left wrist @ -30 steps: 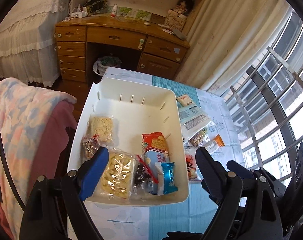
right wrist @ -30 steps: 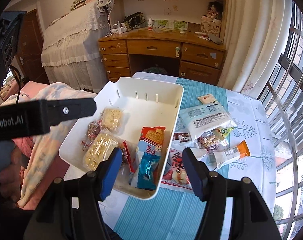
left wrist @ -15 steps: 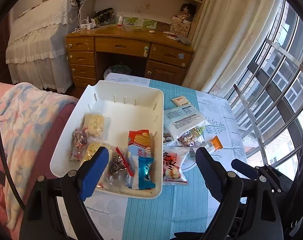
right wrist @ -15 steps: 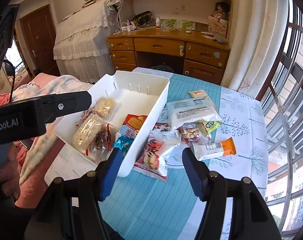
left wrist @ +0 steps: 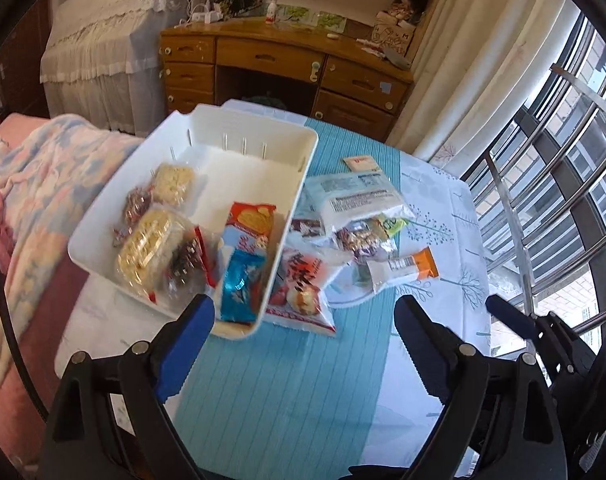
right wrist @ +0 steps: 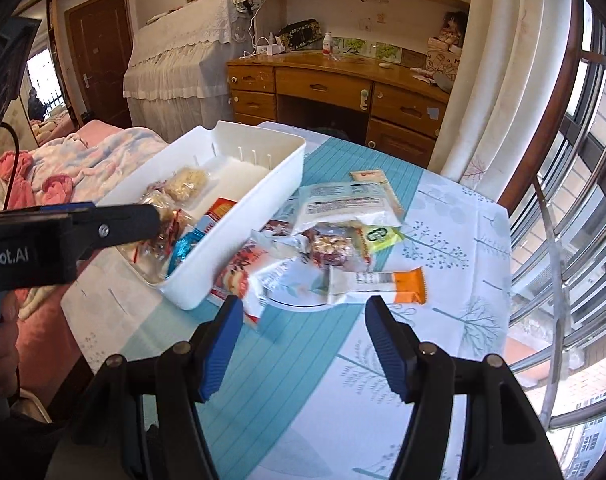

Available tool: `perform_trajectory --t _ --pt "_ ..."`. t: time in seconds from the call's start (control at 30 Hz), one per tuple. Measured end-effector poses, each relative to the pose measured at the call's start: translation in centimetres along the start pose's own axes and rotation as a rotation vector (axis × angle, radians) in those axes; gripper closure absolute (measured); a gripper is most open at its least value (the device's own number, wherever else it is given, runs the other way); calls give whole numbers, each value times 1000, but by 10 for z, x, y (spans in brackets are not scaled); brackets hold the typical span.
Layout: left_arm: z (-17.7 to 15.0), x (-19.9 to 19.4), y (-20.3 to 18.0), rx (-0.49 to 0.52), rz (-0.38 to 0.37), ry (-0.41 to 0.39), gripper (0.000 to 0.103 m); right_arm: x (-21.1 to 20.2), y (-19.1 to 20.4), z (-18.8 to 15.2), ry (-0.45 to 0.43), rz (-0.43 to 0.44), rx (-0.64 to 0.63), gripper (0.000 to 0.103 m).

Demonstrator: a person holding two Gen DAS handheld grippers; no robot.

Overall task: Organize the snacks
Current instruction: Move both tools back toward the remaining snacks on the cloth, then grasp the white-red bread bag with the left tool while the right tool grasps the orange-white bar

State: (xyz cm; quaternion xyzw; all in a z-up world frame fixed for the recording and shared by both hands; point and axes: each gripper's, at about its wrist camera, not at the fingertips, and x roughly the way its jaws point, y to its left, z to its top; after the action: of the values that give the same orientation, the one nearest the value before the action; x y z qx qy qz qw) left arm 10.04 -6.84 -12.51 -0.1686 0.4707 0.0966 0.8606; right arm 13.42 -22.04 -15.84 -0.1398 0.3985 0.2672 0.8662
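Your left gripper hangs with both blue-padded jaws spread wide, gripping nothing, above the teal striped runner near the front edge of the table. Your right gripper is likewise wide open and empty, over the same runner, with its left pad just in front of the loose pile. One white bin sits on the table's left side, ahead of the left gripper; its near right corner is just beyond that gripper's left pad. Count six packs in the bin: one pale rice cake pack and one small dark candy bag farther back, one large yellow biscuit pack, one clear bag with dark pieces, one red-and-blue cookie pack, and one shiny blue wrapper nearest the front wall. Outside, right of the bin, six more are countable: one red-printed bag touching the bin wall, one big white pouch, one small flat sachet beyond it, one clear mixed-nut bag, one green-yellow packet, and one white-and-orange bar nearest the right gripper. They overlap, so more may be hidden beneath. One wooden desk stands beyond the table.
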Motion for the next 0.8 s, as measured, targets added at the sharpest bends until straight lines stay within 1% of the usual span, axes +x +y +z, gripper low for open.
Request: perform_trajectory --t 0.07,0.23,0.33,0.43,0.67,0.8 --pt "-7 6 -7 -9 2 21 12 0 -9 -3 -14 -6 -6 31" --pt "-13 20 -19 -76 -3 101 12 2 -30 -3 -29 -22 -20 30" --pt "-11 31 -21 -144 8 149 12 4 -42 0 -32 -33 -18 28" --pt "-8 43 -21 -218 21 188 12 6 -51 2 -37 -29 -6 23" --pt "-4 74 -24 -345 70 238 12 28 -71 1 23 -11 44 23" --pt "-4 96 -25 -415 94 261 12 42 -87 -3 67 4 113 23"
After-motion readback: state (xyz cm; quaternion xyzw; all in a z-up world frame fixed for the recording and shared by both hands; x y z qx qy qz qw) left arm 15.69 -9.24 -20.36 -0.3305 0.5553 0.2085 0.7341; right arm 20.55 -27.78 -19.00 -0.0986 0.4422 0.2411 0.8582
